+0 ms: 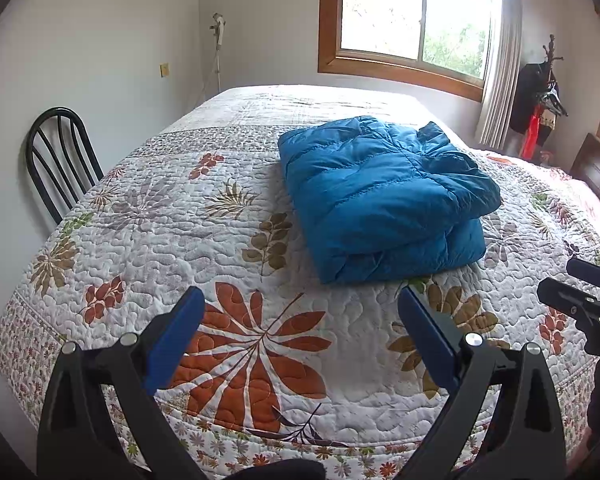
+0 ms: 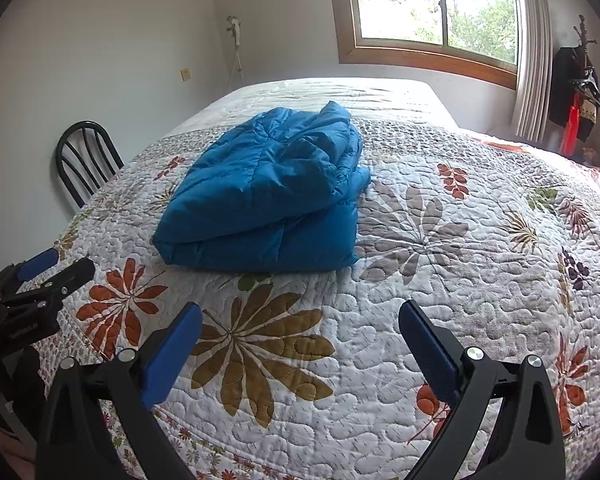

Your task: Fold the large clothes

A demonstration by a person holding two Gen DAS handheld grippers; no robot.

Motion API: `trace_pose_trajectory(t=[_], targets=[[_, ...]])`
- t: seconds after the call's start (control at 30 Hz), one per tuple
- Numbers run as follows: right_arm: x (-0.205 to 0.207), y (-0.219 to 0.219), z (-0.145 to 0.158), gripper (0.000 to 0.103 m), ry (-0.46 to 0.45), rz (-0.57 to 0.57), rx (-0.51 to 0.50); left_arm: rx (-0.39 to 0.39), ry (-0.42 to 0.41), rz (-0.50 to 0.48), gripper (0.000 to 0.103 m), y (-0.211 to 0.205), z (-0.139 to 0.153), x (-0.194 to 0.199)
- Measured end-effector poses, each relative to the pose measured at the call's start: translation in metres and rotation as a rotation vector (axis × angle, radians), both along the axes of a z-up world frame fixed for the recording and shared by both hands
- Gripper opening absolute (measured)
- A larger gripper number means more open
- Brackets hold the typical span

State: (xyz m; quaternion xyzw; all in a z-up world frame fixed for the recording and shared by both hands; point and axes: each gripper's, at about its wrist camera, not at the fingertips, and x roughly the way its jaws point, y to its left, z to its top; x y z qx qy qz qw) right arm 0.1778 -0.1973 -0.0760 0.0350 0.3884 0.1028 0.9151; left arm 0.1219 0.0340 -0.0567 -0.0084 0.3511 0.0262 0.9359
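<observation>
A blue puffer jacket (image 1: 380, 196) lies folded into a thick rectangular bundle on the floral quilt of the bed (image 1: 228, 360). It also shows in the right wrist view (image 2: 268, 196). My left gripper (image 1: 300, 300) is open and empty, held above the quilt in front of the jacket, apart from it. My right gripper (image 2: 300, 316) is open and empty too, above the quilt in front of the jacket. The right gripper shows at the right edge of the left wrist view (image 1: 580, 292). The left gripper shows at the left edge of the right wrist view (image 2: 48, 272).
A black metal chair (image 1: 60, 156) stands against the wall left of the bed. A wood-framed window (image 1: 412, 12) with a curtain (image 1: 500, 80) is behind the bed. A coat rack (image 1: 540, 92) with hanging clothes stands at the far right. A dark headboard (image 1: 596, 168) is at the right.
</observation>
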Motion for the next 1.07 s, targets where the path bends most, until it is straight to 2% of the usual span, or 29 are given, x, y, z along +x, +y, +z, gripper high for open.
trace_pose_trajectory(t=[1.07], targets=[[0.0016,-0.0003,-0.0027,0.099,0.004,0.008,-0.001,0.009,-0.006,0.001,0.097,-0.0015,0.0001,-0.001]])
